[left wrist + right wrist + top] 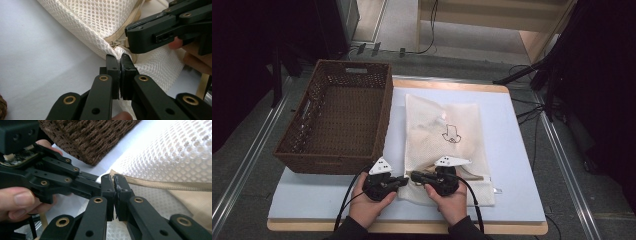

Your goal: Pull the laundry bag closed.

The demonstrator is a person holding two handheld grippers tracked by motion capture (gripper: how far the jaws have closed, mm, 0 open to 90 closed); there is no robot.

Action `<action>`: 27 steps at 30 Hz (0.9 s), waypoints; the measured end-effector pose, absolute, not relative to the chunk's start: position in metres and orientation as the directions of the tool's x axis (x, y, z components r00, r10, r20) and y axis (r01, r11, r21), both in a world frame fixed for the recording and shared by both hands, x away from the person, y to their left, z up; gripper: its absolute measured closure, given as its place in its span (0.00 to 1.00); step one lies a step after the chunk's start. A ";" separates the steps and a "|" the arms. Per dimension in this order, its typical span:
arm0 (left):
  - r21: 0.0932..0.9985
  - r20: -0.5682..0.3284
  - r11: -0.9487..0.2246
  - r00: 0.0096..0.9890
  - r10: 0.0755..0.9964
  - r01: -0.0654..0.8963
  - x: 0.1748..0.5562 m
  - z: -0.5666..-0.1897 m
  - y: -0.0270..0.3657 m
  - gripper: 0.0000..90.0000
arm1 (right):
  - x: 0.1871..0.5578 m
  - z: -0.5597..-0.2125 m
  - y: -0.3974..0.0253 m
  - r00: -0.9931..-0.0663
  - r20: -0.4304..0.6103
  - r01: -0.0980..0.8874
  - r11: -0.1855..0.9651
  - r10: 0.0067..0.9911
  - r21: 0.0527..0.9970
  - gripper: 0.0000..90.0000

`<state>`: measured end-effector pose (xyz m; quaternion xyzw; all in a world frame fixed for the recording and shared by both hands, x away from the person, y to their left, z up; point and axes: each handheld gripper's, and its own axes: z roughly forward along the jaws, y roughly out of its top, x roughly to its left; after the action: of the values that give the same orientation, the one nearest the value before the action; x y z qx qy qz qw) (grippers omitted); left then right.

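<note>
We're working on a pale blue-grey mat [512,150] laid over a wood-edged table [452,86], grey carpet around it, metal rails down both sides, dark curtains left and right, cables trailing on the floor beyond. A brown wicker basket [337,117] stands just ahead of the left gripper [404,181] and to its left, on the mat's left part. The cream mesh laundry bag [447,135] lies flat, stretching away ahead of both grippers, its near edge right at the jaws; honeycomb mesh, tan zipper tape [170,185] along the near edge, a small dark line drawing [451,134] printed mid-panel. Left gripper: jaws pinched together on the bag's near-left corner, mesh bunched between the pads in the left gripper view. Right gripper [414,176]: jaws closed tight at the start of the zipper tape, tip to tip with the left one; a small metal zipper pull [117,43] sits just by its jaw tip, but we can't tell whether it's the pull or the tape that's clamped.
</note>
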<state>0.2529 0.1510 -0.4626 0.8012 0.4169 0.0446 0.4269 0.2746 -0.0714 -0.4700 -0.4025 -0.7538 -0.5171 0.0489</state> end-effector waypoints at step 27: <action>0.723 -0.325 -0.238 0.624 0.711 0.649 0.252 -0.463 0.155 0.75 | 0.270 -0.472 -0.077 -0.662 0.478 0.642 0.108 0.577 0.759 0.98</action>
<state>0.2522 0.1553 -0.4625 0.7861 0.4324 0.0354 0.4404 0.2698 -0.0775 -0.4721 -0.4097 -0.7437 -0.5273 0.0305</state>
